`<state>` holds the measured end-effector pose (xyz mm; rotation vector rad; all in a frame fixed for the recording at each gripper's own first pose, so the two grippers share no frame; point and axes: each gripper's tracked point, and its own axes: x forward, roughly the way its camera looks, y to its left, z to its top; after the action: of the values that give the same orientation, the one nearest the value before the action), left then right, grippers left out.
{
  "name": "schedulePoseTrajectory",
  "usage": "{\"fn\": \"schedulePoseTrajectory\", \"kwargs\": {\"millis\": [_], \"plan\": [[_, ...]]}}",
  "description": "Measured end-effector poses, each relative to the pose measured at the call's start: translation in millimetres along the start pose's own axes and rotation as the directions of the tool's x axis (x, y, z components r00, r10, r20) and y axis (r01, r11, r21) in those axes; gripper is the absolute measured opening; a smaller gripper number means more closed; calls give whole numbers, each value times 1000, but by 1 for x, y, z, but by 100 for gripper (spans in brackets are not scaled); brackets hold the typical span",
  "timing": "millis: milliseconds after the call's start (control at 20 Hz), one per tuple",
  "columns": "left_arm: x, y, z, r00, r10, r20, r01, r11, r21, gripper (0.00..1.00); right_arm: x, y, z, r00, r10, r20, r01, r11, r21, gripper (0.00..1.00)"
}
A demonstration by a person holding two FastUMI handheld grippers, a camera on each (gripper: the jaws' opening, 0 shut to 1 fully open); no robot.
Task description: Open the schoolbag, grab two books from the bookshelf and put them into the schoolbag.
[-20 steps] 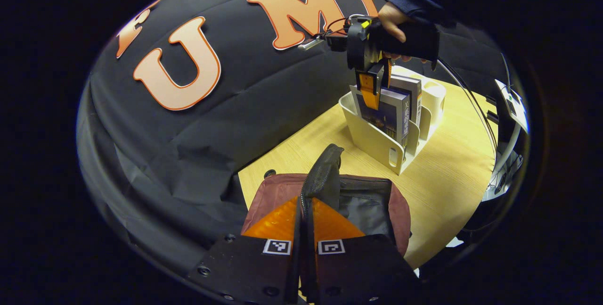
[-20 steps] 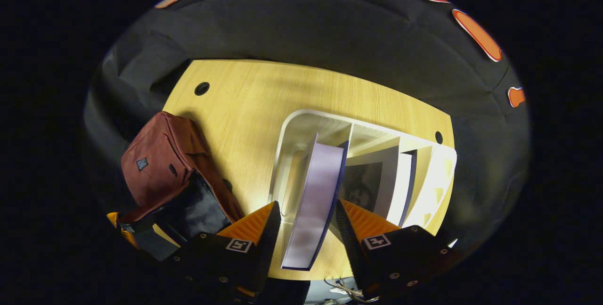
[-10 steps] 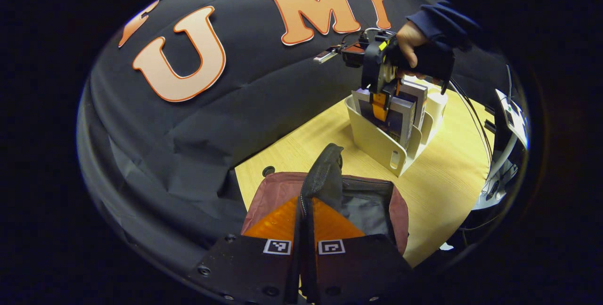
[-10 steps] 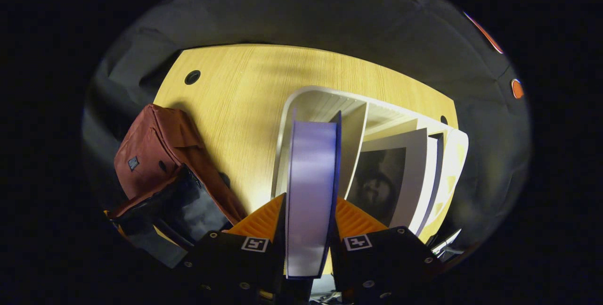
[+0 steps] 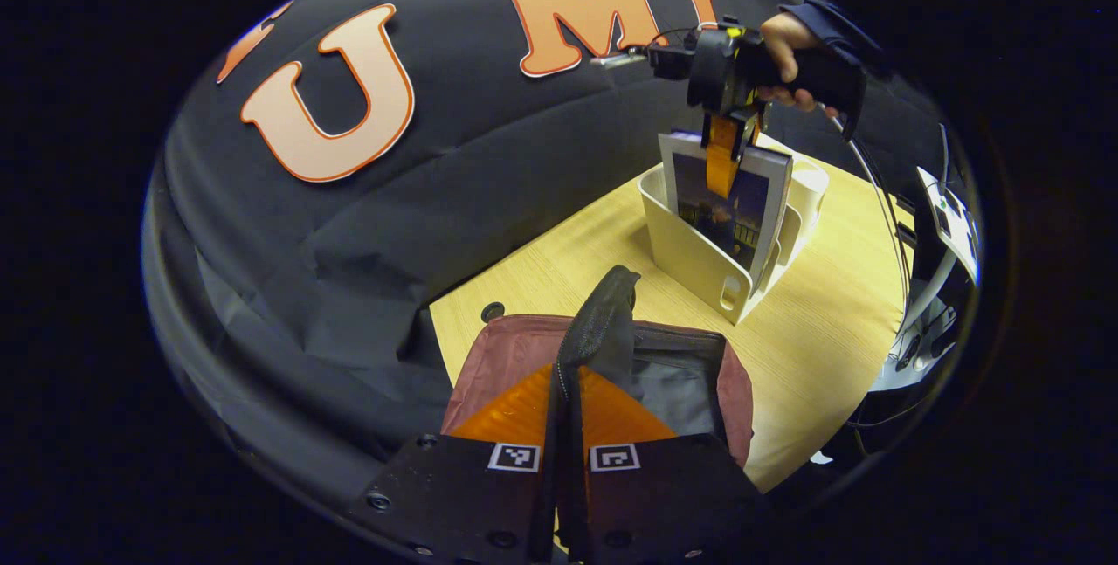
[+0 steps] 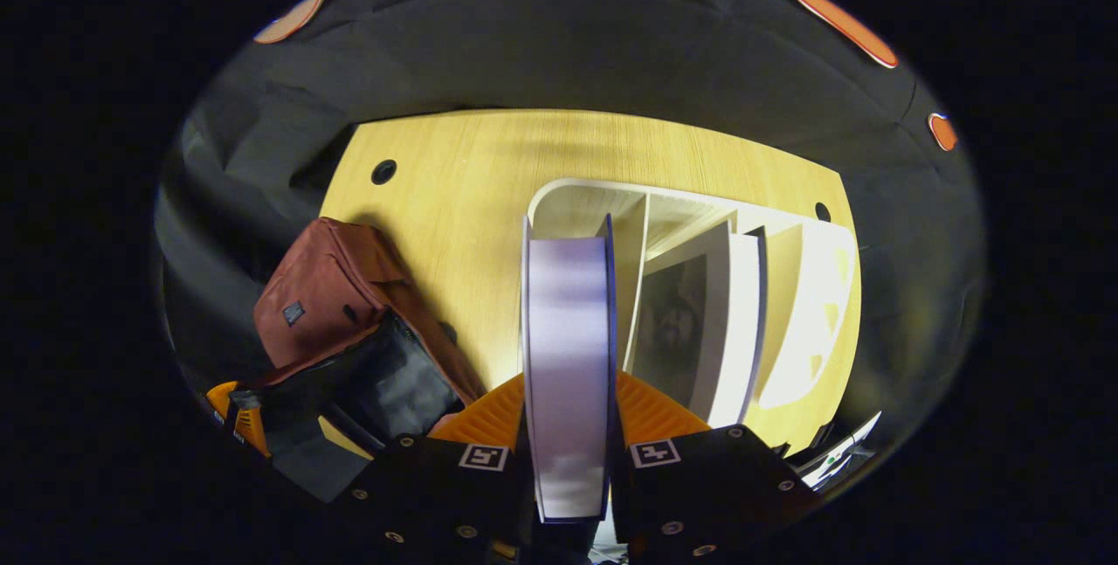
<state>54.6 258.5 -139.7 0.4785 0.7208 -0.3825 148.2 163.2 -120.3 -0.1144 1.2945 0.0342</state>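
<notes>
The dark red schoolbag [image 5: 507,351] [image 6: 327,307] stands open on the wooden table, its dark lining showing. My left gripper [image 5: 568,390] is shut on the bag's black flap [image 5: 603,316], holding it up. My right gripper [image 6: 568,399] [image 5: 723,155] is shut on a book [image 6: 568,355] [image 5: 721,203], pages edge facing the camera, lifted partly out of the white bookshelf [image 5: 699,259] [image 6: 812,303]. Another book [image 6: 699,320] stands in the neighbouring slot.
The wooden table [image 5: 821,329] [image 6: 463,181] has round cable holes [image 6: 383,170] near its back edge. A hand in a dark sleeve [image 5: 799,32] holds the right gripper. Cables and equipment [image 5: 943,224] stand past the table's right edge.
The right gripper dropped over the book, shut on it, and has now raised it part way out of the shelf. The left gripper kept its hold on the bag flap.
</notes>
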Motion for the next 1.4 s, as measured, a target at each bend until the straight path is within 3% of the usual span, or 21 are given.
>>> {"fn": "schedulePoseTrajectory", "kwargs": {"millis": [400, 700, 1100, 1250, 1300, 1350, 1400], "plan": [[2, -2, -4, 1000, -4, -6, 4, 1000, -12, 7, -87, -8, -19, 989, 90, 114, -95, 995, 39, 36], [2, -2, -5, 1000, 3, -17, -3, 1000, -21, 7, -125, 3, -52, 960, 201, 196, -222, 971, 88, 36], [2, -8, -5, 999, 16, -44, -17, 999, -37, 7, -89, 48, -95, 905, 370, 210, -408, 893, 189, 35], [3, -15, -6, 999, 10, -53, -15, 996, -88, 6, -61, 61, -106, 899, 390, 199, -430, 872, 233, 34], [3, -16, -8, 998, 15, -56, -20, 995, -97, 2, -50, 70, -111, 892, 408, 196, -447, 859, 250, 34], [1, -16, -8, 998, 20, -60, -26, 994, -104, 6, -43, 81, -114, 877, 442, 190, -480, 833, 275, 34], [1, -17, -10, 998, 22, -63, -29, 993, -111, 7, -41, 89, -119, 856, 481, 191, -517, 803, 296, 23]]}}
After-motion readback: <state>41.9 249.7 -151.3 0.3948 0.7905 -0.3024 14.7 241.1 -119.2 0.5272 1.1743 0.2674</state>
